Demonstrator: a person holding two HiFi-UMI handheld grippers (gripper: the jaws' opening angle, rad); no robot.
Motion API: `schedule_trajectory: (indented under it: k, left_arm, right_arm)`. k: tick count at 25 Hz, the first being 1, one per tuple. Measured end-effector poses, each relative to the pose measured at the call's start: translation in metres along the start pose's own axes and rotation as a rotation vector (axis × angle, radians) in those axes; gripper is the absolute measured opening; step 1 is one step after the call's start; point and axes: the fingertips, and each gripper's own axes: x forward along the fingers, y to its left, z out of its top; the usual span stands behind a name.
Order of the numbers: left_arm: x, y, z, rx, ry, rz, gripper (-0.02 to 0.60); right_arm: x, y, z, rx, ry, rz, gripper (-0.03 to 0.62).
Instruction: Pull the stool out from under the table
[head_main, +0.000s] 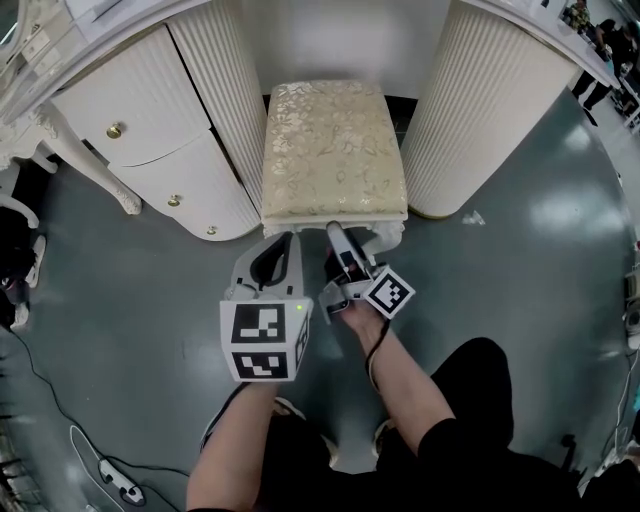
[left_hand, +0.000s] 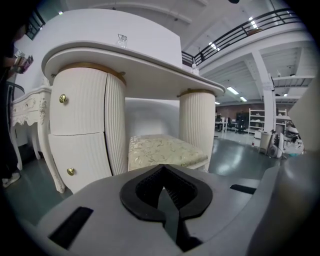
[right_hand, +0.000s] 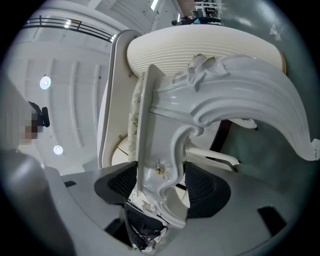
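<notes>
Look: stool (head_main: 334, 150), cream floral seat, white carved frame.
Pose: upright, seat between the ribbed pedestals of the table (head_main: 490, 100), front edge toward me.
Hold: my right gripper (head_main: 338, 235) clamps its front rail.

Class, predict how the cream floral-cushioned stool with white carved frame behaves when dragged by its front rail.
Likely rigid: the right gripper clamps the hard carved frame of the cream floral-cushioned stool. It probably slides easily over the smooth grey floor. Pulling high may tip it slightly.
</notes>
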Motion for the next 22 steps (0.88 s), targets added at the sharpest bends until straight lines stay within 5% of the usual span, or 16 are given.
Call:
schedule_trajectory:
  k: [13,22]
  left_arm:
    - [-0.048,-0.03,0.004,-0.015,0.056,0.054,0.005]
    - [-0.079,-0.017,-0.031,-0.071,0.017,0.178,0.005]
  right_arm:
    - [-0.005,0.007,0.0,0.005,0.048,-0.017,0.279]
    - [-0.005,0.009,-0.004,0.012,-0.026,-0.009,0.279]
